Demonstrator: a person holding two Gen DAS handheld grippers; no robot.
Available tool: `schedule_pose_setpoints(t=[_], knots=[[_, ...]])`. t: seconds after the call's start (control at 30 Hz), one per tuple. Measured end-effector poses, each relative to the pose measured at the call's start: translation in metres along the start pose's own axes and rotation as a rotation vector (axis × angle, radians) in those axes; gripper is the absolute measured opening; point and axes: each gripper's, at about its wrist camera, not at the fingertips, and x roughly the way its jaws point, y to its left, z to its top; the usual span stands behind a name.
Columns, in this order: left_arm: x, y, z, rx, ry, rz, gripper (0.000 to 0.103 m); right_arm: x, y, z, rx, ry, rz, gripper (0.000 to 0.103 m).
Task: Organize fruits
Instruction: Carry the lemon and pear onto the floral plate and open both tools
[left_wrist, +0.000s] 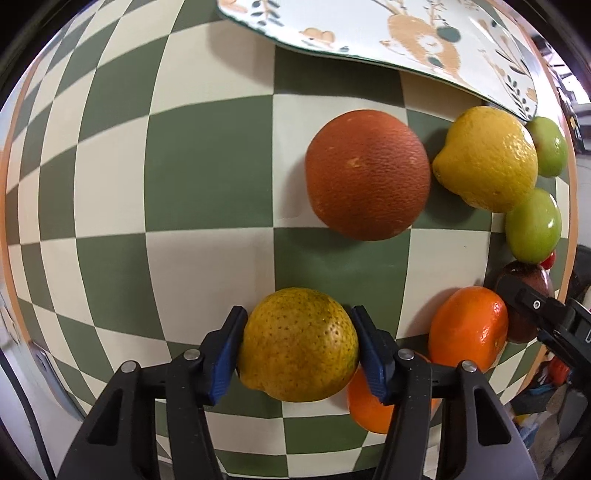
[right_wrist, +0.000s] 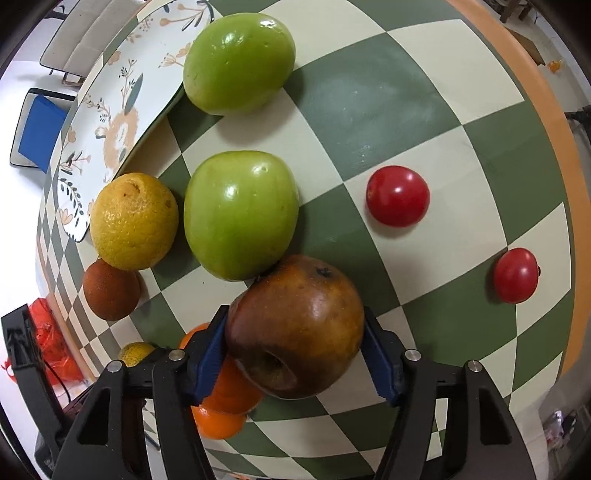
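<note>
Fruits lie scattered on a green-and-cream checkered table (left_wrist: 207, 162), and each gripper has one clamped. The left gripper (left_wrist: 299, 345) has its blue pads (left_wrist: 221, 354) pressed against both sides of a yellow-green speckled citrus (left_wrist: 297, 343), holding it at the near edge of the table. Just right of it, partly under the right pad, sits an orange mandarin (left_wrist: 369, 410), with a second mandarin (left_wrist: 467, 326) beside it. Farther out rests a large dark orange (left_wrist: 367, 173), and to its right a yellow lemon (left_wrist: 487, 158) close beside it. A floral plate (left_wrist: 369, 29) lies beyond them, its edge near the lemon. The right gripper (right_wrist: 295, 345) grips a brownish-red apple (right_wrist: 295, 325) between its blue pads (right_wrist: 380, 363), stem dimple turned toward the camera. This apple touches a green apple (right_wrist: 240, 214) just beyond it; another green apple (right_wrist: 238, 61) sits farther off against the plate's rim. In the right wrist view the lemon is left of the nearer green apple. Two red tomatoes (right_wrist: 398, 195) lie apart on the right, well clear of the other fruit.
</note>
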Motion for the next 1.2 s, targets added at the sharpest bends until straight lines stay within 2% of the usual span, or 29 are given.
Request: schedule_pose_setpoints(t=[0.17, 0.23, 0.4, 0.53, 0.67, 0.8, 0.97, 1.07, 1.2], knots=[[-0.009, -0.008, -0.008, 0.028, -0.03, 0.0, 0.054, -0.004, 0.0, -0.004, -0.009, -0.01, 0.001, 0.068], [-0.028, -0.003, -0.016, 0.022, -0.036, -0.023, 0.054, -0.008, 0.0, -0.009, -0.019, -0.015, 0.002, 0.068], [-0.096, 0.0, -0.008, -0.004, -0.101, -0.129, 0.054, -0.042, 0.006, -0.017, -0.045, -0.043, 0.07, 0.068], [-0.15, -0.004, 0.022, -0.017, -0.19, -0.185, 0.054, -0.08, 0.031, -0.007, -0.123, -0.095, 0.136, 0.068], [-0.175, 0.009, 0.074, -0.056, -0.23, -0.198, 0.055, -0.112, 0.07, 0.039, -0.228, -0.125, 0.16, 0.068], [-0.157, 0.018, 0.128, -0.108, -0.198, -0.169, 0.055, -0.114, 0.114, 0.091, -0.341, -0.159, 0.114, 0.068], [-0.12, 0.031, 0.183, -0.17, -0.089, -0.174, 0.055, -0.082, 0.162, 0.142, -0.466, -0.138, 0.031, 0.068], [-0.103, 0.034, 0.202, -0.203, -0.043, -0.183, 0.055, -0.059, 0.176, 0.16, -0.516, -0.116, -0.011, 0.068], [-0.089, 0.036, 0.214, -0.209, -0.019, -0.163, 0.055, -0.041, 0.183, 0.176, -0.552, -0.082, -0.045, 0.068]])
